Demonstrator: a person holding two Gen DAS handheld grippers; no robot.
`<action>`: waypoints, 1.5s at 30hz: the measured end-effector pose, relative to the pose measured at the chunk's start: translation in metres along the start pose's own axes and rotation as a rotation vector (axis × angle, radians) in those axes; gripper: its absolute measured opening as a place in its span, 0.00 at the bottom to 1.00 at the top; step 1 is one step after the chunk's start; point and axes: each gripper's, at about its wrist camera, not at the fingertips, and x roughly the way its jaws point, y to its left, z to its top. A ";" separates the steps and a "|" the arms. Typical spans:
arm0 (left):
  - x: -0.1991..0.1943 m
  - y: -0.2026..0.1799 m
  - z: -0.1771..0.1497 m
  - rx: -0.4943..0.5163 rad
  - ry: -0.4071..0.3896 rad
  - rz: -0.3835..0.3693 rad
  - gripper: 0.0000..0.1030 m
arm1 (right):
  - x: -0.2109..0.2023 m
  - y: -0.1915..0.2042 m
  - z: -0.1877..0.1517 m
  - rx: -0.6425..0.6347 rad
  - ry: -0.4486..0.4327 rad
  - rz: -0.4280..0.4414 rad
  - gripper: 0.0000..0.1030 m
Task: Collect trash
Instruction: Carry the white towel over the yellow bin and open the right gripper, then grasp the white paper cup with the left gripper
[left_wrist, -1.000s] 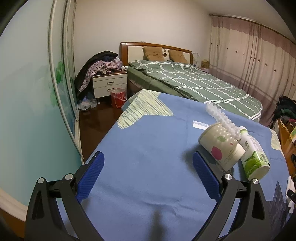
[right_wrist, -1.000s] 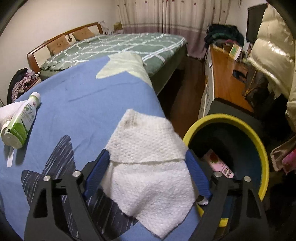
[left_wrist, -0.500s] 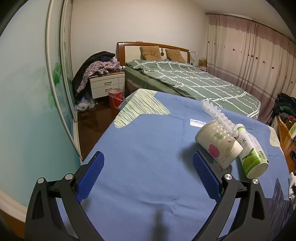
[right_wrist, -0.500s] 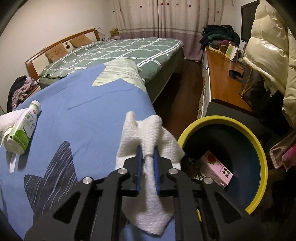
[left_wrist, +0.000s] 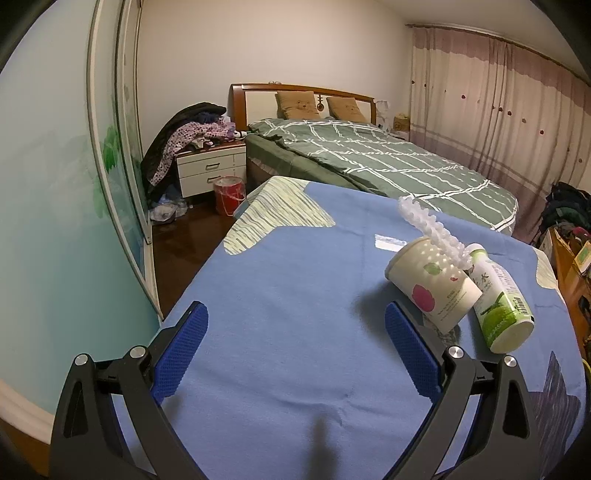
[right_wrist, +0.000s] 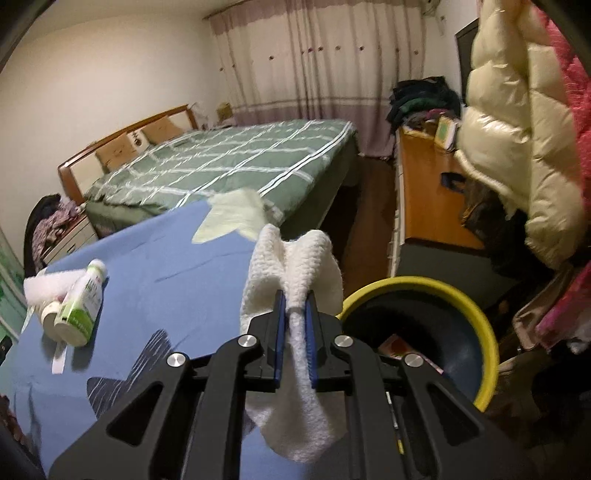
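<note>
My right gripper is shut on a white paper towel, which hangs lifted above the blue tablecloth. Just to its right stands a yellow-rimmed bin with a pink carton inside. Left on the cloth lie a green-and-white bottle and a paper cup. In the left wrist view the paper cup lies tipped with a white bumpy strip over it, beside the bottle. My left gripper is open over bare cloth, its right finger close to the cup.
A small white paper slip lies behind the cup. A green-quilted bed stands beyond the table, with a nightstand and red bucket at its left. A wooden desk and hanging puffy jacket crowd the right.
My right gripper closed on the paper towel, bunching it, then lifted it off the cloth and swung toward the bin. The left gripper stayed put.
</note>
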 end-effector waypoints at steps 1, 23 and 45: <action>0.000 -0.001 0.000 0.001 -0.001 -0.001 0.92 | -0.001 -0.005 0.001 0.009 -0.002 -0.011 0.09; 0.000 -0.008 -0.002 0.033 0.009 -0.006 0.92 | 0.029 -0.080 -0.013 0.167 0.053 -0.174 0.34; 0.000 -0.046 -0.006 0.167 0.010 -0.041 0.92 | 0.031 -0.032 -0.030 0.084 0.005 -0.148 0.44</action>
